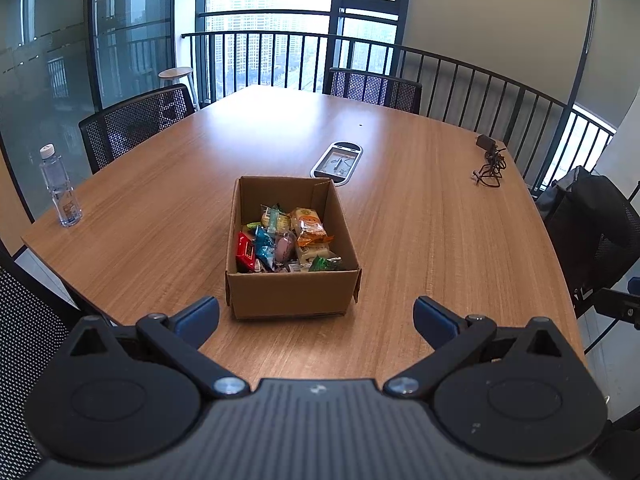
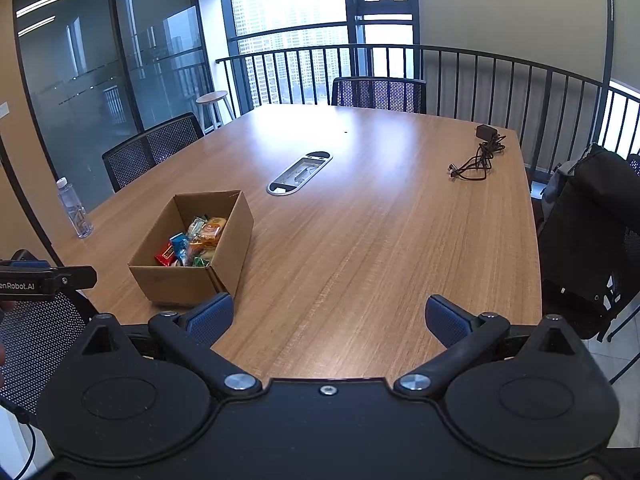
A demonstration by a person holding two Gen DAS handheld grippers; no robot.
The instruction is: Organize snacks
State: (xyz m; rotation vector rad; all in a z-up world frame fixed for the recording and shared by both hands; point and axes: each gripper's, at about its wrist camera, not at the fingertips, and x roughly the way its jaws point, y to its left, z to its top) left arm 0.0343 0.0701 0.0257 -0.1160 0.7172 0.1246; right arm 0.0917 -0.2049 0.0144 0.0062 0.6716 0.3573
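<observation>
An open cardboard box (image 1: 292, 292) stands on the wooden table (image 1: 420, 240), near its front edge. It holds several wrapped snacks (image 1: 288, 240): a red pack, blue, orange, green and pale yellow ones. My left gripper (image 1: 316, 316) is open and empty, right in front of the box's near wall. In the right wrist view the box (image 2: 188, 280) is at the left with the snacks (image 2: 192, 242) inside. My right gripper (image 2: 330, 316) is open and empty over bare table to the right of the box. The left gripper's body (image 2: 44, 280) shows at the left edge.
A water bottle (image 1: 60, 186) stands at the table's left edge. An oval cable port (image 1: 337, 162) is set behind the box. A black charger with cable (image 1: 490, 160) lies far right. Mesh chairs (image 1: 136, 124) surround the table; a chair with a dark bag (image 2: 592, 232) is at the right.
</observation>
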